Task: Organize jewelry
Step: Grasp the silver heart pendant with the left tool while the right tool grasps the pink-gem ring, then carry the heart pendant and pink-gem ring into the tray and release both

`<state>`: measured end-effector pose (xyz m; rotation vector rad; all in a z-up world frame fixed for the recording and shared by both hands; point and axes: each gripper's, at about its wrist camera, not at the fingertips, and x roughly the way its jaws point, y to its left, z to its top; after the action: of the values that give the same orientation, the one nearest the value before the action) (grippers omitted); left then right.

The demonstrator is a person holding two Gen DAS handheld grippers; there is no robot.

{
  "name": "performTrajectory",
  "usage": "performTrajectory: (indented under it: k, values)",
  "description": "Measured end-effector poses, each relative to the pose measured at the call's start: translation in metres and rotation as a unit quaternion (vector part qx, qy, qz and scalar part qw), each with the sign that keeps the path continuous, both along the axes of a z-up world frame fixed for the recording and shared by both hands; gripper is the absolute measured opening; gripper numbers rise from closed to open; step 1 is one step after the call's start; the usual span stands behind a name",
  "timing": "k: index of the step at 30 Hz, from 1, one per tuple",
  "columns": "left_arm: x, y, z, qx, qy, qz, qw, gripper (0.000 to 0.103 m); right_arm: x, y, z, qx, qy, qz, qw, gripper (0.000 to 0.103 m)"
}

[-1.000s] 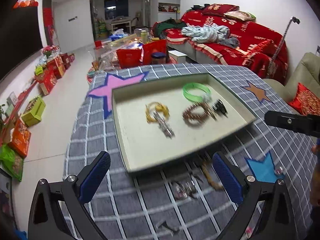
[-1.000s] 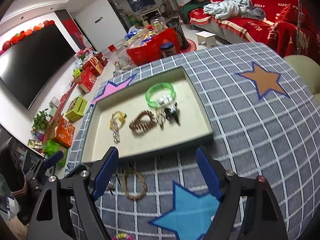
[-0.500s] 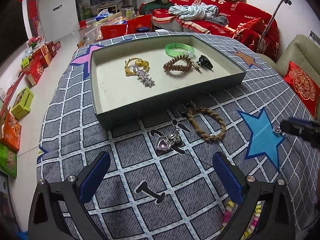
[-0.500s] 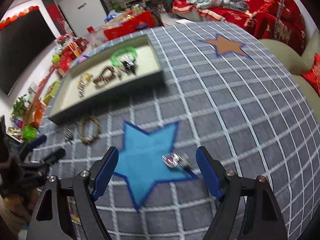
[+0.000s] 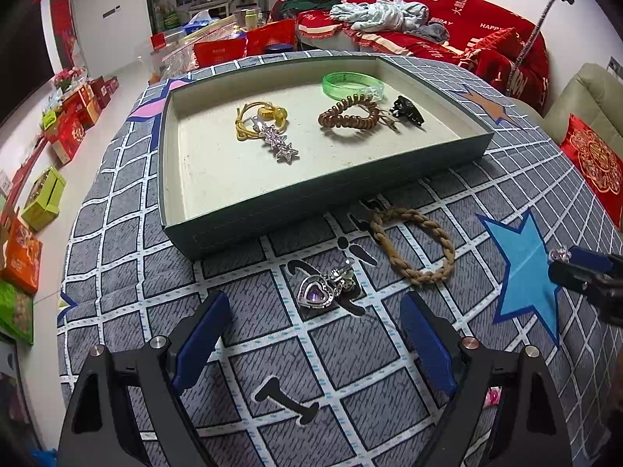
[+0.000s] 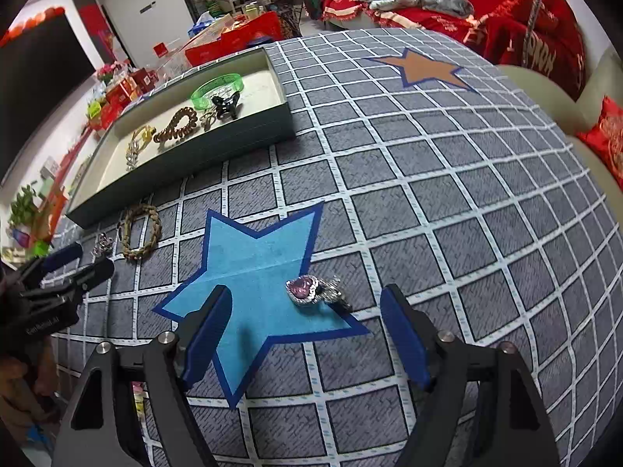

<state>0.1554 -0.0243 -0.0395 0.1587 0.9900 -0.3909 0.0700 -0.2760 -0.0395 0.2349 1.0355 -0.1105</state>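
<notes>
we see a grey tablecloth (image 5: 241, 350) with a white grid, a light blue star (image 6: 253, 272) edged in darker blue, an orange star (image 6: 424, 68) toward its far edge and a pink star (image 5: 155, 107) at the far left corner. the tray (image 5: 311, 210) is dark green outside, cream inside. in it lie a clear green bangle (image 5: 352, 83), a brown coil (image 5: 346, 118), a yellow band (image 5: 261, 116), a silver star clip (image 5: 278, 142) and a black clip (image 5: 407, 109). on the cloth: a tan braided ring (image 5: 412, 247), a purple heart pendant (image 5: 317, 292), a pink heart pendant (image 6: 311, 290). our gripper pads (image 6: 204, 330) are blue.
</notes>
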Motion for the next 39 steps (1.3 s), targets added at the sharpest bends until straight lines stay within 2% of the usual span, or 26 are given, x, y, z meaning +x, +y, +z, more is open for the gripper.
performTrajectory:
  k: [3, 4, 6, 9, 12, 14, 17, 18, 24, 25, 33, 39]
  values:
    - [0.003, -0.002, -0.001, -0.001, -0.001, 0.004, 1.0, 0.102, 0.003, 0.006, -0.001, -0.017, -0.002, 0.007, 1.0, 0.073]
    - [0.004, -0.003, -0.001, -0.001, -0.001, 0.004, 1.0, 0.098, 0.004, 0.008, -0.001, -0.022, -0.002, 0.008, 1.0, 0.072]
    - [0.005, -0.006, -0.001, 0.009, -0.009, 0.003, 0.9999, 0.093, 0.004, 0.01, -0.001, -0.03, -0.004, 0.01, 1.0, 0.065]
    - [0.005, -0.009, -0.001, 0.009, -0.007, -0.001, 0.9999, 0.093, 0.005, 0.013, -0.001, -0.04, -0.004, 0.01, 0.999, 0.057]
    - [0.004, -0.01, 0.001, 0.007, -0.011, -0.004, 0.9999, 0.081, 0.004, 0.013, -0.001, -0.047, -0.005, 0.009, 0.999, 0.047]
    - [0.004, -0.01, 0.001, 0.007, -0.01, -0.005, 0.9999, 0.078, 0.004, 0.014, -0.001, -0.051, -0.005, 0.01, 0.999, 0.042]
    - [0.002, -0.01, 0.003, 0.005, -0.015, -0.009, 0.9998, 0.062, 0.004, 0.014, -0.001, -0.051, -0.007, 0.012, 0.999, 0.034]
    - [0.001, -0.01, 0.003, 0.005, -0.017, -0.01, 0.9998, 0.05, 0.004, 0.014, -0.001, -0.05, -0.007, 0.015, 0.999, 0.034]
    - [0.0, -0.007, 0.005, -0.003, -0.014, -0.012, 0.9998, 0.042, 0.002, 0.018, 0.0, -0.044, -0.008, 0.023, 0.999, 0.033]
    - [-0.001, -0.006, 0.006, -0.005, -0.012, -0.012, 0.9998, 0.035, 0.001, 0.017, 0.001, -0.039, -0.008, 0.024, 0.999, 0.033]
    - [-0.006, -0.002, 0.007, -0.014, -0.01, -0.011, 0.9998, 0.035, 0.0, 0.013, 0.002, -0.019, -0.009, 0.021, 1.0, 0.033]
    - [-0.011, 0.0, 0.02, -0.026, -0.02, -0.015, 0.9994, 0.035, -0.002, 0.013, 0.009, -0.01, -0.015, 0.023, 1.0, 0.033]
